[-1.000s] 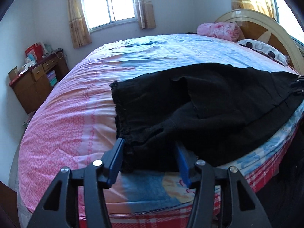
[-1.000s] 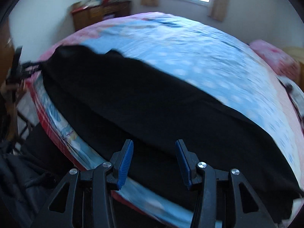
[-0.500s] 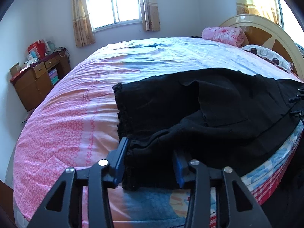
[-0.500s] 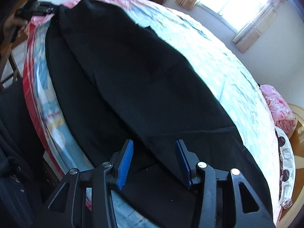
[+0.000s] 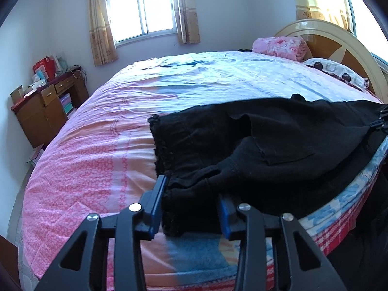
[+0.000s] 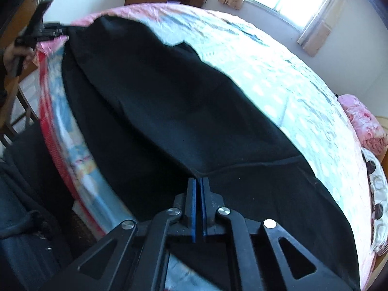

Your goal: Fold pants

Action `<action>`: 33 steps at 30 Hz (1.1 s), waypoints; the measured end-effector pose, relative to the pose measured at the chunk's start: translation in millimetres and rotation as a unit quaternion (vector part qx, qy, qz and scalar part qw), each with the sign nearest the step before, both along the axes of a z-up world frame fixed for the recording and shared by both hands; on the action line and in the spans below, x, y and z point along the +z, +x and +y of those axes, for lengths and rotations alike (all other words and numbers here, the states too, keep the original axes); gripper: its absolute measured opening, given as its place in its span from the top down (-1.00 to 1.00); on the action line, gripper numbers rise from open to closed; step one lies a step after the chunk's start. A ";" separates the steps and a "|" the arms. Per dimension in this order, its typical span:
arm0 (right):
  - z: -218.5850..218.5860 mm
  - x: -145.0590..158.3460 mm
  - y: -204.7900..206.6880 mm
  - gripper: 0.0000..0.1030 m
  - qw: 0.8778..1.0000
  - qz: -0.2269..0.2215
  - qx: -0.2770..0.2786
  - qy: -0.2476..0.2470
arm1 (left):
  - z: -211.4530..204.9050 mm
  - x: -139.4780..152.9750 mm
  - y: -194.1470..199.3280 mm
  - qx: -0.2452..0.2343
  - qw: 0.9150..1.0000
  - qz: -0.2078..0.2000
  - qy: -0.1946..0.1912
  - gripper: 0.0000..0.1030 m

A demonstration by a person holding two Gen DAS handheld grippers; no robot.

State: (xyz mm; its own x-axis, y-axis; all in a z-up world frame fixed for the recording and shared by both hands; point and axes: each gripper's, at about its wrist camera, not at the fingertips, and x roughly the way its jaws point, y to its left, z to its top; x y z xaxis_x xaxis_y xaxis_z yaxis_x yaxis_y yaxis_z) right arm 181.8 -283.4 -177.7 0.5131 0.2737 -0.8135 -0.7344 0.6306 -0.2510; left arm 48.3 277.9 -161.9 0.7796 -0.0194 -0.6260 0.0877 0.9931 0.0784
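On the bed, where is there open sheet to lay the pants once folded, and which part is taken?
Free: the pink sheet beside the waistband, and the pale stretch towards the window. Crowded: the near edge under the black pants, and the headboard end with pillows.

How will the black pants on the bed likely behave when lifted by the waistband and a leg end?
The pants lie in soft wrinkles, so they probably sag limply between grips. They look thin, likely light. The gathered waistband seems bulkier, so it may offer the left gripper firmer purchase.
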 end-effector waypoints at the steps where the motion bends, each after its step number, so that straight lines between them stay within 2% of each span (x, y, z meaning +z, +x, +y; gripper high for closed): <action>1: -2.8 4.1 -2.1 0.96 1.000 0.002 0.002 0.004 | 1.5 0.2 -2.4 -0.002 1.000 0.000 0.000 0.22; 3: -8.5 9.6 -15.7 0.96 1.000 0.010 0.009 0.009 | 3.8 -1.3 -7.2 -0.006 1.000 0.001 -0.002 0.21; 6: -8.2 -5.6 -26.8 0.96 0.999 0.024 0.022 0.000 | 5.0 -13.0 -8.1 -0.007 1.000 0.014 0.000 0.21; 9: -2.0 -30.3 -27.2 0.96 0.999 0.026 0.030 -0.030 | 4.1 -26.3 -8.6 -0.005 1.000 0.027 0.001 0.21; 12: 2.4 -46.9 -18.1 0.95 0.998 0.039 0.021 -0.038 | -0.1 -32.0 -8.4 0.015 0.999 0.033 0.015 0.01; 16: 5.1 -43.9 -11.8 0.90 0.998 0.042 0.027 -0.043 | 3.2 -32.1 -10.5 0.036 0.998 0.036 0.035 -0.38; 20: -0.5 -39.9 -23.7 0.65 0.997 0.039 0.042 -0.060 | 13.5 -33.2 -17.2 0.051 0.997 0.044 0.045 -0.39; 21: -2.8 -35.7 -25.9 0.56 0.996 0.045 0.048 -0.055 | 17.3 -33.2 -20.3 0.056 0.996 0.047 0.049 -0.39; 23: -10.9 -23.1 -30.3 0.09 0.996 0.054 0.055 -0.035 | 27.1 -31.8 -27.3 0.069 0.995 0.049 0.047 -0.39; 24: -12.8 -17.8 -30.2 0.04 0.997 0.055 0.055 -0.022 | 31.9 -30.2 -31.4 0.077 0.995 0.047 0.042 -0.39; 26: -18.3 -2.2 -25.1 0.02 0.996 0.067 0.056 0.017 | 37.0 -21.7 -39.4 0.095 0.995 0.032 0.026 -0.38; 29: -17.0 19.3 -1.3 0.02 0.992 0.087 0.043 0.078 | 24.3 -1.7 -43.9 0.093 0.996 -0.003 0.011 -0.38; 31: -9.7 33.5 19.1 0.02 0.988 0.091 0.036 0.116 | 6.1 10.0 -43.2 0.068 0.997 -0.025 0.008 -0.42; 33: 5.1 46.4 48.0 0.02 0.981 0.104 0.025 0.161 | -17.1 17.7 -35.9 0.037 0.998 -0.039 0.009 -0.59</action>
State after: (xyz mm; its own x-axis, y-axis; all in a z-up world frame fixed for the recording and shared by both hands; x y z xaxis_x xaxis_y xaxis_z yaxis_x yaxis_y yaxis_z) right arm 229.7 -278.3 -131.2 0.3253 0.5547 -0.7658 -0.7803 0.6149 0.1140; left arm 12.4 260.8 -144.2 0.8253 0.0515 -0.5623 0.0064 0.9949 0.1005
